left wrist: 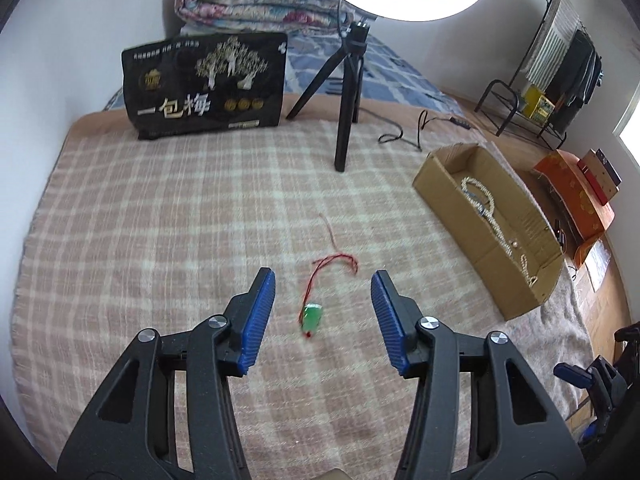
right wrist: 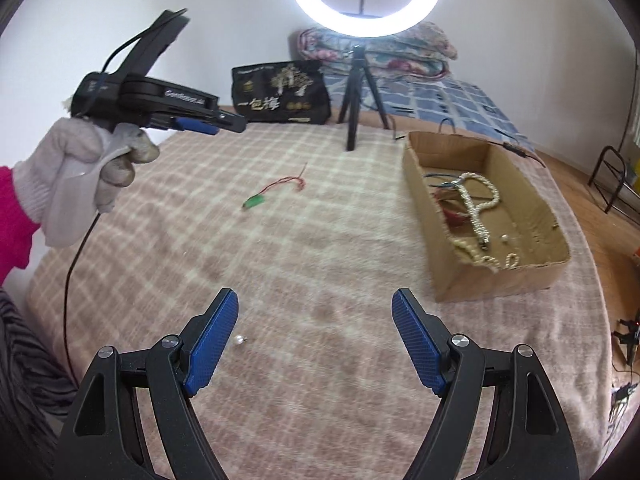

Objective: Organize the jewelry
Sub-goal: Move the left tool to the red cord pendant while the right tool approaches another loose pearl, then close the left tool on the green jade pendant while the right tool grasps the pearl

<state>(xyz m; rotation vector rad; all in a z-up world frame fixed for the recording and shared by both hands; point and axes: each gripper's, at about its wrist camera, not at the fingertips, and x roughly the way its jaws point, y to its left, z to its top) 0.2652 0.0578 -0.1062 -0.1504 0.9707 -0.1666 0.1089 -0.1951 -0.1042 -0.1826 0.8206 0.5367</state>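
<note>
A green pendant (left wrist: 311, 315) on a red cord (left wrist: 334, 260) lies on the checked blanket, directly below the gap of my open left gripper (left wrist: 323, 280); it also shows in the right wrist view (right wrist: 254, 201). The left gripper appears from the side in the right wrist view (right wrist: 224, 123), held above the blanket. My right gripper (right wrist: 315, 300) is open and empty. A small pearl earring (right wrist: 240, 340) lies by its left finger. A cardboard box (left wrist: 452, 196) (right wrist: 460, 276) at the right holds a pearl necklace (left wrist: 486, 208) (right wrist: 476, 208) and other jewelry.
A ring light on a black tripod (left wrist: 348, 108) (right wrist: 354, 92) stands at the back of the blanket. A black printed bag (left wrist: 206, 84) (right wrist: 280, 94) and folded quilts (left wrist: 256, 4) lie behind. A cable (left wrist: 416, 128) runs near the box.
</note>
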